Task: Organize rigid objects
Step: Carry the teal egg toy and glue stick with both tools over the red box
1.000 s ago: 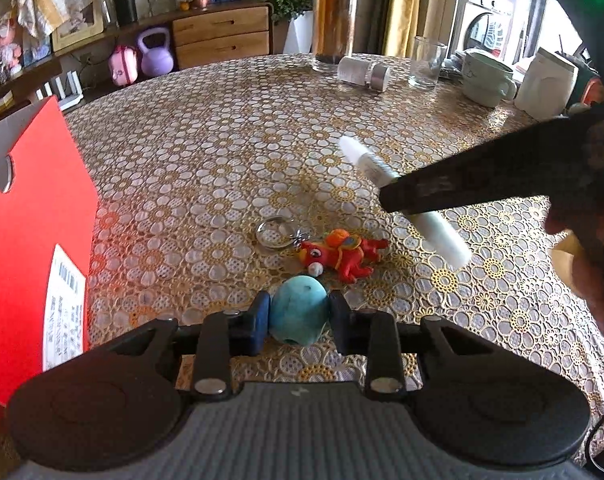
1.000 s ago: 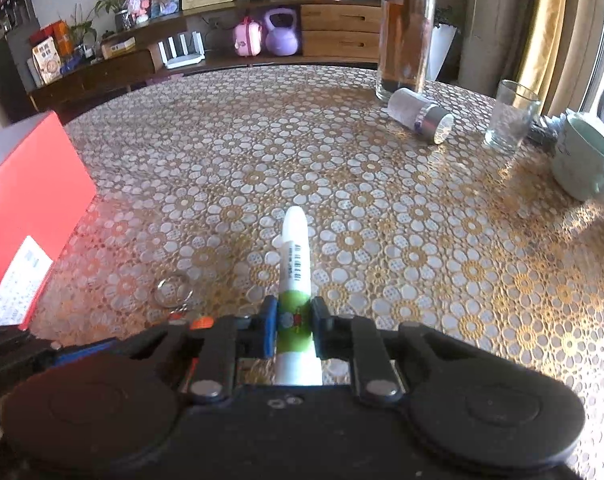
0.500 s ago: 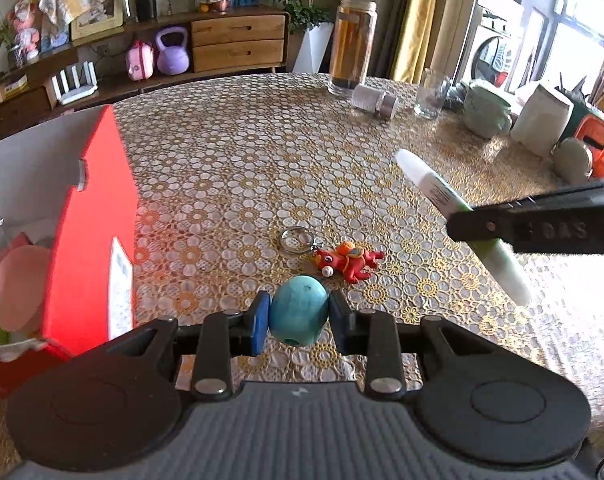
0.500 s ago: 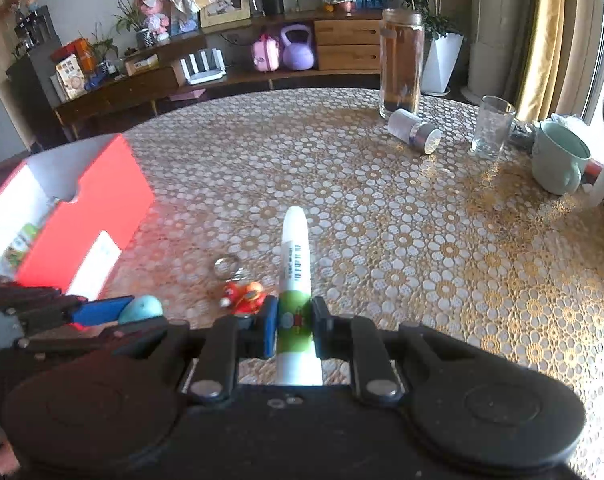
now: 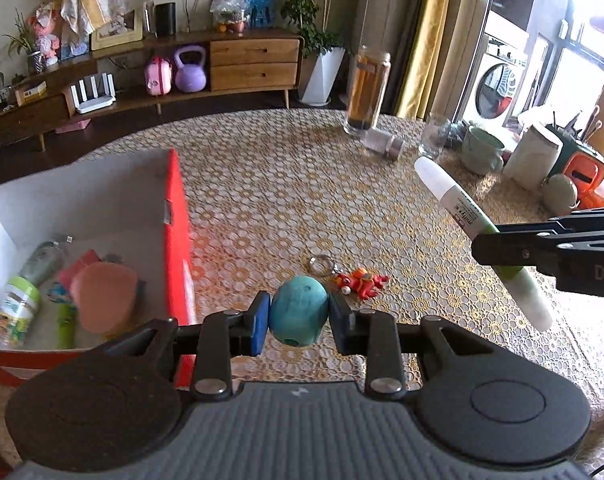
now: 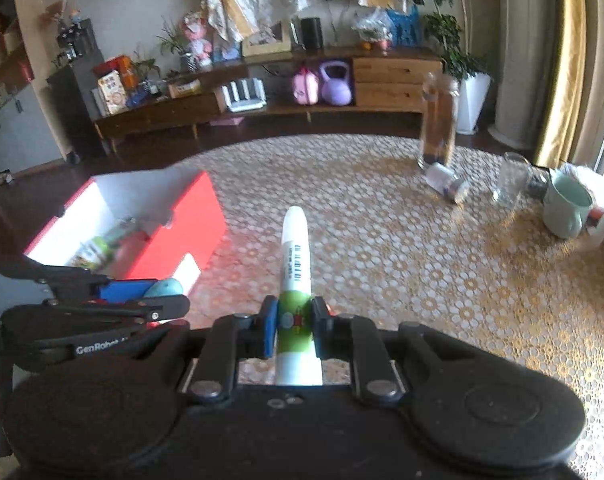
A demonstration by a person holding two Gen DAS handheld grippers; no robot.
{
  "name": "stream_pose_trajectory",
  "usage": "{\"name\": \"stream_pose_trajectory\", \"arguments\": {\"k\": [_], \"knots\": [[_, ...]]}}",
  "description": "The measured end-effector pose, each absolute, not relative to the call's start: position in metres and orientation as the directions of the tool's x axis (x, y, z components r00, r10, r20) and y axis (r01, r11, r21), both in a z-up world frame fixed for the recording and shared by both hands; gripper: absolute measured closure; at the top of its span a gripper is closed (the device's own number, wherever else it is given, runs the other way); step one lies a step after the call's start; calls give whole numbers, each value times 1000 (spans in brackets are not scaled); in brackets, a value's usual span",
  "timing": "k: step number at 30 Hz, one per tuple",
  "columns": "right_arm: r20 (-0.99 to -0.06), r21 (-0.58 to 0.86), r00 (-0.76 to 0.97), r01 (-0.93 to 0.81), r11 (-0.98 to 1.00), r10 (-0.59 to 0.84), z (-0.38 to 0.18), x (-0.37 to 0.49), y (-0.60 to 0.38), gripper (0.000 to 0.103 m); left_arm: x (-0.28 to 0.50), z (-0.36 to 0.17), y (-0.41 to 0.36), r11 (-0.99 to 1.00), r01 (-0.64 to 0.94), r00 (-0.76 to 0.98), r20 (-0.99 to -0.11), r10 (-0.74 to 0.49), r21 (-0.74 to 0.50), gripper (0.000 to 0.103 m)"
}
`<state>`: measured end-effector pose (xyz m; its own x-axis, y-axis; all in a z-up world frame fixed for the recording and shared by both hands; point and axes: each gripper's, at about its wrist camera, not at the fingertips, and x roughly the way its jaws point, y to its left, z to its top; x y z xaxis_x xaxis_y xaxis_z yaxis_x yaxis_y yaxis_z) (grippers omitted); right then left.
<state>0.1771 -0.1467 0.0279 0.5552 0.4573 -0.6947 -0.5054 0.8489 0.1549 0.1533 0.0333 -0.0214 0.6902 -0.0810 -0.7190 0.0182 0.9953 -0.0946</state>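
My left gripper [image 5: 299, 322] is shut on a teal egg-shaped ball [image 5: 298, 309] and holds it above the table, just right of the red box [image 5: 176, 236]. My right gripper [image 6: 294, 326] is shut on a white and green tube [image 6: 295, 264] and holds it in the air; the tube also shows in the left wrist view [image 5: 458, 204]. The open red box [image 6: 173, 240] holds a small bottle [image 5: 15, 308], a pink round thing [image 5: 103, 296] and other items. A red toy keychain [image 5: 360, 280] with a metal ring lies on the tablecloth.
At the far right of the table stand a tall glass jar [image 5: 368, 92], a small jar on its side [image 5: 384, 144], a drinking glass [image 6: 512, 180], a green mug [image 6: 566, 208] and white containers [image 5: 532, 156]. A wooden sideboard [image 5: 253, 64] lies beyond the table.
Both grippers have risen and pulled back with their objects. The left one has shifted toward the red box, so the box interior now shows.
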Motion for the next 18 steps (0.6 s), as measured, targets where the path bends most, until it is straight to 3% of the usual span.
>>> {"name": "stream_pose_trajectory", "arguments": {"k": [18], "knots": [[-660, 142, 517, -627, 766, 545, 65, 159, -52, 86, 130, 23, 144, 992, -110, 704, -710, 32, -64, 72]]}}
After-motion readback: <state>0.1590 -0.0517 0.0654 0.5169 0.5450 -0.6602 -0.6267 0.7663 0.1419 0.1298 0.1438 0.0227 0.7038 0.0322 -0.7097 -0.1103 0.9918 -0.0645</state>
